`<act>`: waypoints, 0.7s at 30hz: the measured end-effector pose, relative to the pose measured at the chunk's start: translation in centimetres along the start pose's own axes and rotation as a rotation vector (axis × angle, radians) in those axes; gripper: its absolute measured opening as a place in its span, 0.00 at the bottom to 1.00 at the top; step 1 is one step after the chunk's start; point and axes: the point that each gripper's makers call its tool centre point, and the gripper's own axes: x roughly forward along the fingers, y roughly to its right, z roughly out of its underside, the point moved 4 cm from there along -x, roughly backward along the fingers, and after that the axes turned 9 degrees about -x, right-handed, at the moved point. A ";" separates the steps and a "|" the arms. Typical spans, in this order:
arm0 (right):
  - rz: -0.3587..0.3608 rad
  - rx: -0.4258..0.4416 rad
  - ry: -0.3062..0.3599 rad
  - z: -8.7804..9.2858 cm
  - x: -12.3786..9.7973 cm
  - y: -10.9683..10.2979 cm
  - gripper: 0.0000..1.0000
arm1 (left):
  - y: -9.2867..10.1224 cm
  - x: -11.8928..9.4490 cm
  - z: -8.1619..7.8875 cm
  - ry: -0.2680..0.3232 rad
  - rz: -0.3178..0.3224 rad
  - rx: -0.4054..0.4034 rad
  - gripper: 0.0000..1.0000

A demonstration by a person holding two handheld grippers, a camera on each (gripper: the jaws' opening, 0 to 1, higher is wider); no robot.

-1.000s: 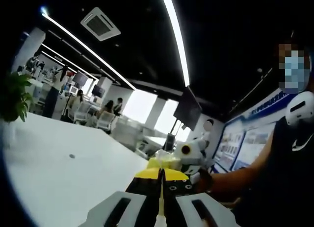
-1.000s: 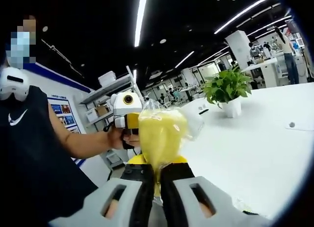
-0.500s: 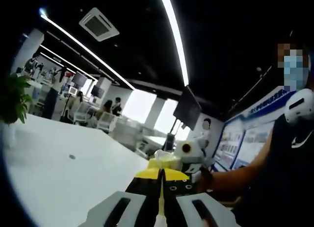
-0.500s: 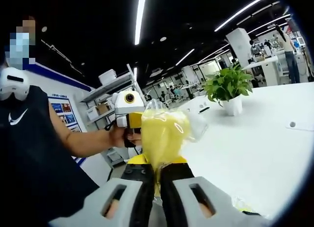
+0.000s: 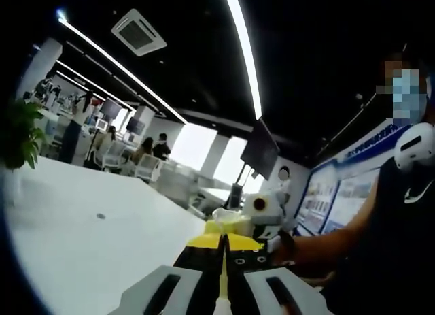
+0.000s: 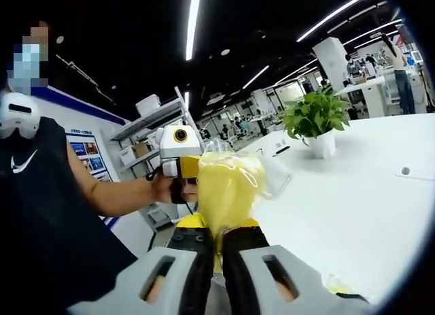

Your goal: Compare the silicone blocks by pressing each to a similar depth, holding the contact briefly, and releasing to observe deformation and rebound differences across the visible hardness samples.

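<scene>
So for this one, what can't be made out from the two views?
- Right gripper view: the yellow thing in clear plastic wrap is blurred; block or not is unclear.
- Left gripper view: the yellow item is mostly hidden behind the shut jaws of the left gripper.
- Wall posters: text too small.

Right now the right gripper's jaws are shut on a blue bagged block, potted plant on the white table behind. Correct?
Not quite. In the right gripper view the right gripper is shut on a yellow block in a clear plastic bag, not blue. The green potted plant does stand on the white table.
</scene>
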 end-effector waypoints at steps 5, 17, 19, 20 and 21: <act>0.006 -0.024 -0.017 0.2 0.1 0.0 0.00 | -0.3 -0.1 0.1 -0.021 -0.019 -0.019 0.00; -0.004 -0.043 -0.004 0.0 0.0 0.0 0.00 | 0.1 0.0 -0.1 -0.025 -0.023 -0.003 0.00; 0.001 -0.043 -0.011 0.1 0.0 0.1 0.00 | 0.1 0.0 -0.1 -0.033 -0.028 0.006 0.00; 0.006 -0.044 -0.013 0.1 -0.1 0.2 0.00 | 0.1 0.1 0.0 -0.034 -0.030 0.007 0.00; 0.002 -0.030 -0.008 0.1 -0.1 0.2 0.00 | 0.1 0.0 0.0 -0.034 -0.027 0.005 0.00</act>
